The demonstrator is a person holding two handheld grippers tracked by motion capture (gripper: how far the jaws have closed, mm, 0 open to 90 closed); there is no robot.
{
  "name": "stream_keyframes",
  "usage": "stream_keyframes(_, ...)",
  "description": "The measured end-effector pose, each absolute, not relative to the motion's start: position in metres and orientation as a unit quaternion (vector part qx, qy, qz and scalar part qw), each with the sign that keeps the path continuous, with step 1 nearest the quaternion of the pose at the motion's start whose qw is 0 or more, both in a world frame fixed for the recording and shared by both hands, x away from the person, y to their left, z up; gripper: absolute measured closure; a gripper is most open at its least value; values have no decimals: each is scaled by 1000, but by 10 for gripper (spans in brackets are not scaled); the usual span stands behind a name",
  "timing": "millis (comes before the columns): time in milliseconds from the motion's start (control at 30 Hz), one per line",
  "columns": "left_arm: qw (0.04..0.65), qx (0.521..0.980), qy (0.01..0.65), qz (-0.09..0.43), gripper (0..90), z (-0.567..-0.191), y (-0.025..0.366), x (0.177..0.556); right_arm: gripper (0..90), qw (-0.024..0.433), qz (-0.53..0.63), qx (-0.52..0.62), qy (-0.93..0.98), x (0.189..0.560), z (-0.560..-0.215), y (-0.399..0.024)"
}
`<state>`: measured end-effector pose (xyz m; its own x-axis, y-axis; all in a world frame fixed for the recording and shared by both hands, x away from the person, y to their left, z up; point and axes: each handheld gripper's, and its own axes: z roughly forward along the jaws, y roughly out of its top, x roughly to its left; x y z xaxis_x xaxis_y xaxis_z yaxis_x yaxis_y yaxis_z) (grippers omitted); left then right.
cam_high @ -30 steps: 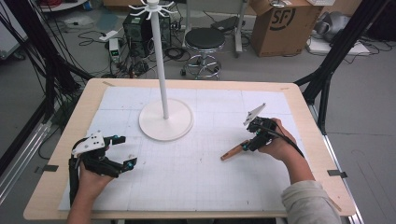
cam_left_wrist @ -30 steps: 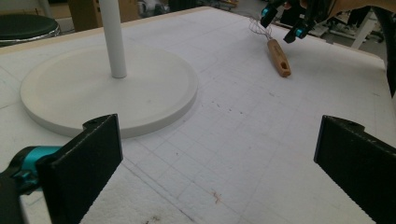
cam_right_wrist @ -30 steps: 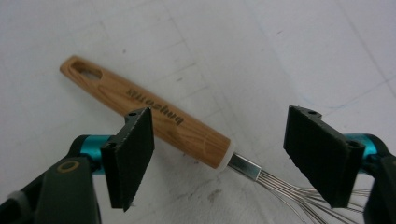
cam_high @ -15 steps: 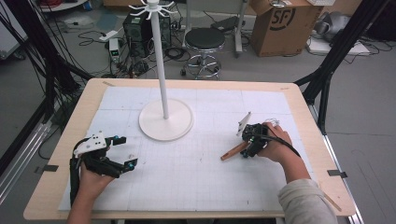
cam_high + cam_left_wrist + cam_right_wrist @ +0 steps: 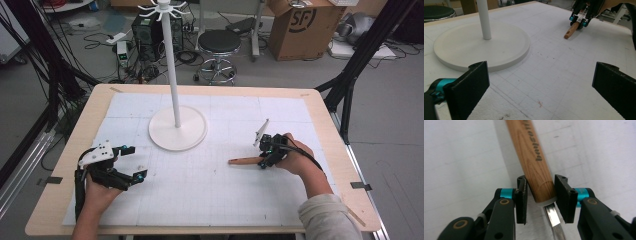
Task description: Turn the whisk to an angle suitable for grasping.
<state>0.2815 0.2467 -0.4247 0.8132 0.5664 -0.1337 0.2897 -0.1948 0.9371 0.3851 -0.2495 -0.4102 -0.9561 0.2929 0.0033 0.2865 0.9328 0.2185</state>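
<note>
A tool with a wooden handle point(image 5: 244, 161) and a metal shaft point(image 5: 552, 220) lies flat on the white gridded mat, right of centre. My right gripper point(image 5: 266, 160) has just been closing its jaws and now stands shut on the handle's end point(image 5: 539, 170), one pad on each side of the wood. In the left gripper view that handle point(image 5: 571, 30) sticks out from the right gripper point(image 5: 579, 22) at the far side. My left gripper point(image 5: 137, 162) rests near the front left of the mat, open with nothing between its fingers point(image 5: 477, 82).
A white stand with a round base point(image 5: 177, 131) and a tall pole point(image 5: 170, 65) occupies the mat's back middle, between the two hands. Its base point(image 5: 461, 47) lies close ahead of the left gripper. Beyond the table stand a stool point(image 5: 219, 42), a cardboard box point(image 5: 305, 25) and cables.
The right gripper dropped slightly toward the handle's end and its jaws closed onto the wood. The left hand and the tool stayed where they were.
</note>
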Motion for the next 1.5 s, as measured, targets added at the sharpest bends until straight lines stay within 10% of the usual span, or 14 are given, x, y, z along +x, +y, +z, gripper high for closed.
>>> stream_keyframes(533,566,766,280,120,17,-425,245,281,525,13,124,171,977,384,-414,-253)
stream_keyframes(867,567,765,280,120,17,-426,245,281,706,20,149,176,973,377,-413,-256)
stream_keyframes(1500,577,760,276,119,17,-427,246,284,710,73,334,232,910,369,-361,-288)
